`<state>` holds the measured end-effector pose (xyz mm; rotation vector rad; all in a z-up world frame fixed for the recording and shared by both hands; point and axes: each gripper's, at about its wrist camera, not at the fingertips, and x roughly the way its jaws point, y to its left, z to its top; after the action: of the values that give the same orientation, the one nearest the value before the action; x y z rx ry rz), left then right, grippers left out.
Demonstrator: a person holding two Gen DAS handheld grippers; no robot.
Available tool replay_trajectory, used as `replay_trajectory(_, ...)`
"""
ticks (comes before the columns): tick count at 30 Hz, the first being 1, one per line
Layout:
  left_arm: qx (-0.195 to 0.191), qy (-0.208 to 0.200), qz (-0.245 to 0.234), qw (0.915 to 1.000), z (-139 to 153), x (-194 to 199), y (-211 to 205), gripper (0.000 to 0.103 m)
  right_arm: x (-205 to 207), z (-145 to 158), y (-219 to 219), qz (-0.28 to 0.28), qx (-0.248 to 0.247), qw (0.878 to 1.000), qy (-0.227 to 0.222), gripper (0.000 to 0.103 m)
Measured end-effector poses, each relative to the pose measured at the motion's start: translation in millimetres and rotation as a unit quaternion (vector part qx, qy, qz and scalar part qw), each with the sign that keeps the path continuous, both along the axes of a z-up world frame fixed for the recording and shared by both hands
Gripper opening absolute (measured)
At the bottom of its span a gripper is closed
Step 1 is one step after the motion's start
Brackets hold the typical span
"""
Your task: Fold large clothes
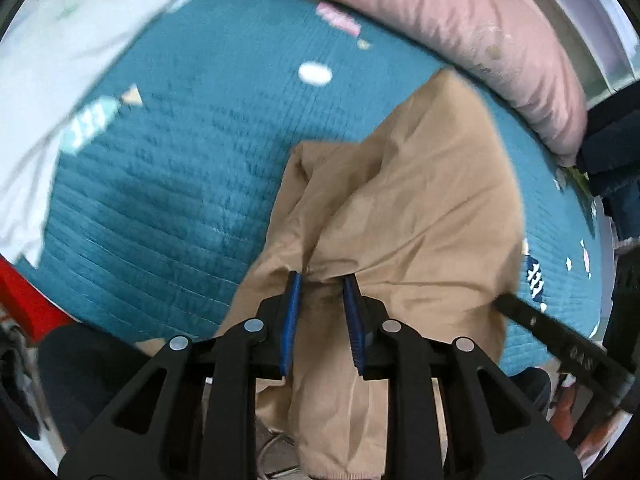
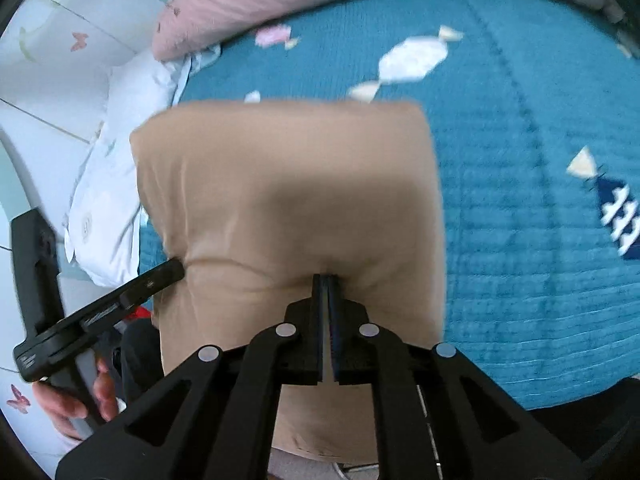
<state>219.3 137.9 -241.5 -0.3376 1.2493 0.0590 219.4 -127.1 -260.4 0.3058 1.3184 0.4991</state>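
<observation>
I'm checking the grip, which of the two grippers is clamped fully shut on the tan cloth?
The right gripper: its jaws meet on the tan cloth. The left gripper holds a bunched fold with a gap between its jaws.

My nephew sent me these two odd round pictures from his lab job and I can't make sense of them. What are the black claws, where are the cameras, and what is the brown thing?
No robot here: a person holds a two-finger tool in each hand, and each tool carries a wide-angle camera that looks along its fingers, hence the round pictures. One picture is from the left gripper, the other from the right gripper. The brown thing is a tan garment being folded over a teal quilted bedspread. Both grippers pinch its near edge; the right one is fully shut, the left one has bunched cloth between its blue pads. A pink pillow and white bedding lie at the bed's edges.
</observation>
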Motion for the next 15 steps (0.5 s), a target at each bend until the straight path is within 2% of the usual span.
replay_trajectory(5, -0.01, -0.045, -0.036, 0.9983, 44.9, 11.3, -20.9, 0.024, 18.8, 30.4, -16.4, -0.023, -0.008, 0.999, -0.039, 0.005)
replay_trajectory(8, -0.008, -0.056, -0.056, 0.9968, 52.1, 31.1, -40.4, 0.024, 34.8, 36.3, -23.0, -0.037, -0.009, 0.998, -0.043, 0.005)
replay_trajectory(10, -0.023, -0.05, -0.064, 0.9964, 44.2, 50.5, -51.7, 0.024, 45.9, 34.8, -21.1, -0.04, -0.015, 0.998, -0.044, 0.005)
replay_trajectory(11, -0.017, -0.041, -0.062, 0.9971, 34.8, 62.0, -55.6, 0.024, 51.8, 31.2, -16.5, -0.039, -0.02, 0.998, -0.043, 0.005)
replay_trajectory(13, 0.03, -0.021, -0.045, 0.9983, 14.0, 76.8, -56.0, 0.024, 58.7, 21.8, -12.6, -0.036, -0.019, 0.999, -0.029, 0.005)
replay_trajectory(15, 0.042, 0.005, -0.032, 0.9986, -15.4, 87.3, -47.3, 0.023, 64.3, 8.0, -3.7, -0.025, -0.025, 0.999, -0.015, 0.005)
